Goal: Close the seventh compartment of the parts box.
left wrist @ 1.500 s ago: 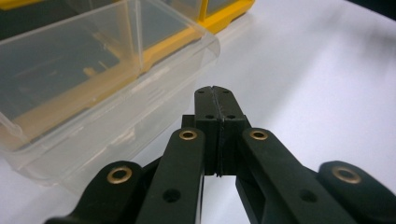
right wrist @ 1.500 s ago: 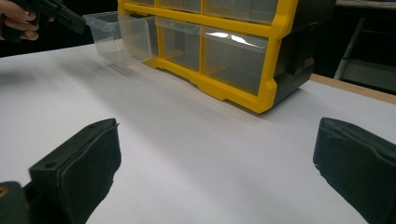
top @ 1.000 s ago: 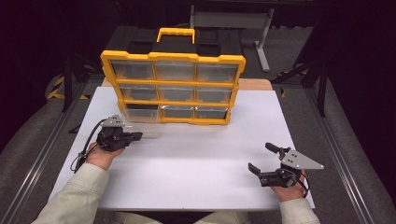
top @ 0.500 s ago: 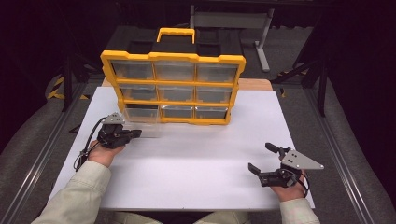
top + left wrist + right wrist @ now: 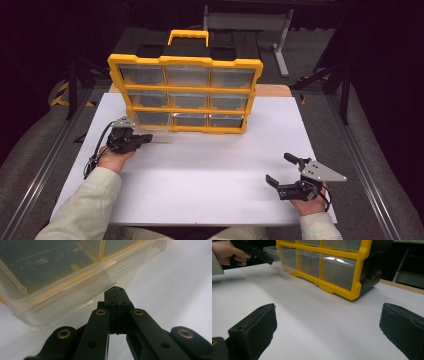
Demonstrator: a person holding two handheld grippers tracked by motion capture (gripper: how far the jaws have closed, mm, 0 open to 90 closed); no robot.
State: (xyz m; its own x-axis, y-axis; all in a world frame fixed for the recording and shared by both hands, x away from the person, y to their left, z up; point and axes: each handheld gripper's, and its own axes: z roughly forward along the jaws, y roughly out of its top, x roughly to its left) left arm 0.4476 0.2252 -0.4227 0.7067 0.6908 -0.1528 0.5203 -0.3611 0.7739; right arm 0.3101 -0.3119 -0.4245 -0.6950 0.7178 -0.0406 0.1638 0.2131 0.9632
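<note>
Plainly, yellow organizer [image 5: 185, 95] and clear drawer [image 5: 75, 282] carry no legible writing.

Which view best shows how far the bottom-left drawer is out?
The right gripper view: the clear drawer juts sideways from the yellow cabinet, with the left tool shut on its front edge. The left gripper view shows the drawer lip close up; the high view shows it faintly.
</note>
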